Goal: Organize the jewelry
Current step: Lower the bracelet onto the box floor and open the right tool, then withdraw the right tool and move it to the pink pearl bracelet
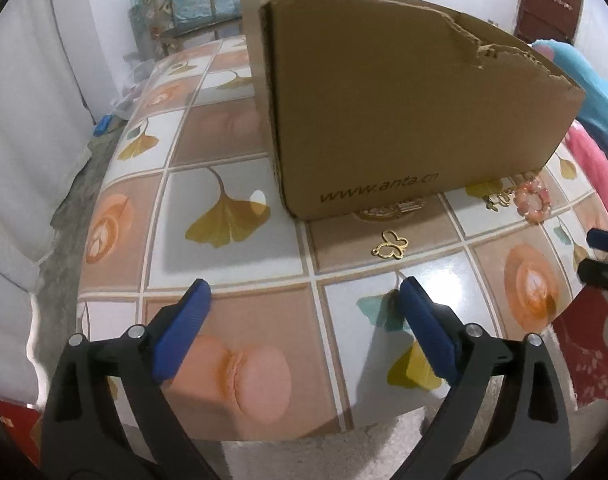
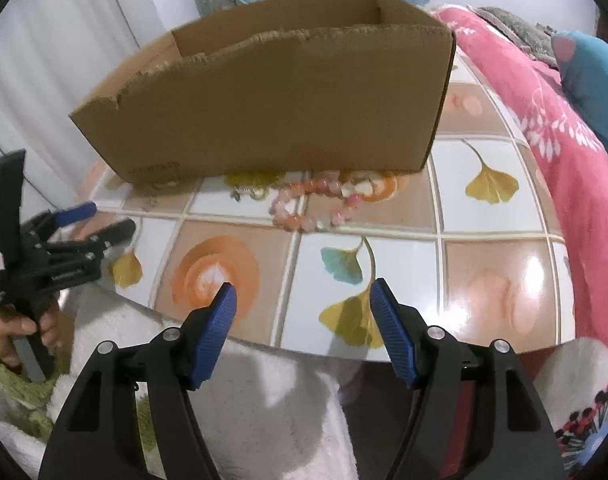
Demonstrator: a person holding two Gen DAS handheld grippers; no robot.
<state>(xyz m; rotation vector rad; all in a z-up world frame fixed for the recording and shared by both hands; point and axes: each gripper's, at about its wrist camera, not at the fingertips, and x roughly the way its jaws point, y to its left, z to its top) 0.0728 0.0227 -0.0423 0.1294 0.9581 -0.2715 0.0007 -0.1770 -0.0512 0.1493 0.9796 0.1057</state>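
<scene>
Both our hand-held grippers are open and hold nothing. In the left view, the gold butterfly charm [image 1: 391, 245] lies on the table [image 1: 232, 264], straight above our left hand-held gripper [image 1: 304, 296], closest to it. The pink bead bracelet [image 2: 316, 204] lies above our right hand-held gripper [image 2: 302, 300], by the cardboard box [image 2: 272, 96].

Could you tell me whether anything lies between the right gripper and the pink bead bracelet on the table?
Nothing visible does. The right gripper is open and empty over the near table edge, with only bare patterned surface up to the bead bracelet, which lies just before the cardboard box.
</scene>
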